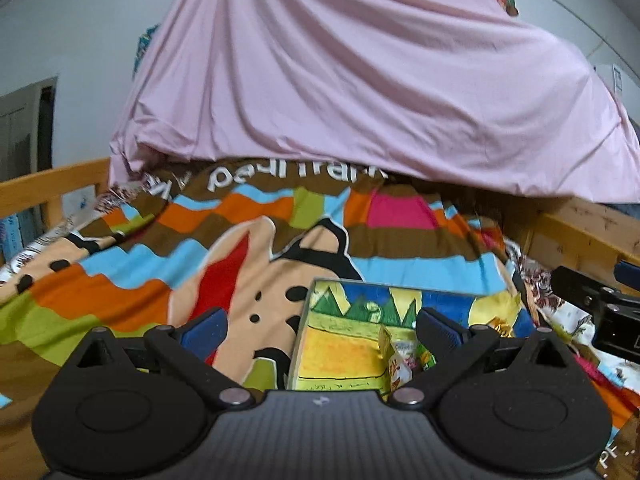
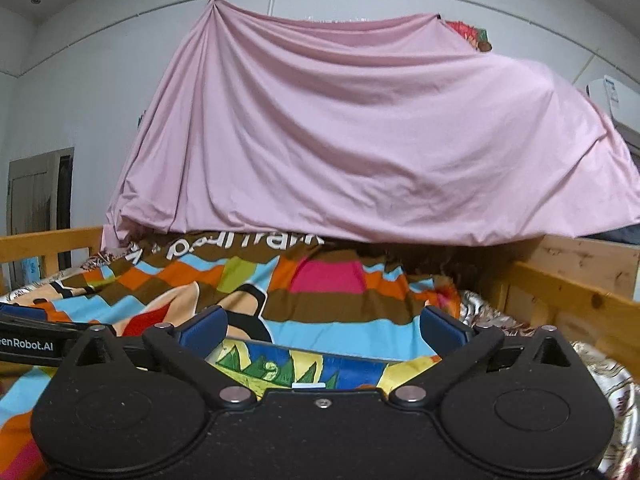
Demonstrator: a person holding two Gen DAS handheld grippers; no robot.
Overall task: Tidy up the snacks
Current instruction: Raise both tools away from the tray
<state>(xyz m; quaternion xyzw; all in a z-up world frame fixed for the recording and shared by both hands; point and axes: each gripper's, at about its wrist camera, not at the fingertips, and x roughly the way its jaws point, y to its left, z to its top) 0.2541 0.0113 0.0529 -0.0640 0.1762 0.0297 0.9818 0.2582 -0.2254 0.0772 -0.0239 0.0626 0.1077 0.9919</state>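
A shallow box (image 1: 360,306) with hand-painted mountains and a yellow floor lies on the bed, low and right of centre in the left wrist view. Inside it are small snack packets (image 1: 400,364), and a gold wrapper (image 1: 503,322) lies near its right end. My left gripper (image 1: 320,322) hovers above the box's left part, open, with nothing between its fingers. In the right wrist view only the box's far painted wall (image 2: 320,366) shows below my right gripper (image 2: 322,322), which is also open and holds nothing. The right gripper's body (image 1: 600,312) shows at the right edge of the left wrist view.
A bright patchwork cartoon blanket (image 1: 200,256) covers the bed. A pink sheet (image 2: 360,140) hangs across the back. Wooden bed rails (image 2: 560,292) run along the right and the left (image 1: 48,188). Part of the left gripper (image 2: 28,340) pokes in at the left edge.
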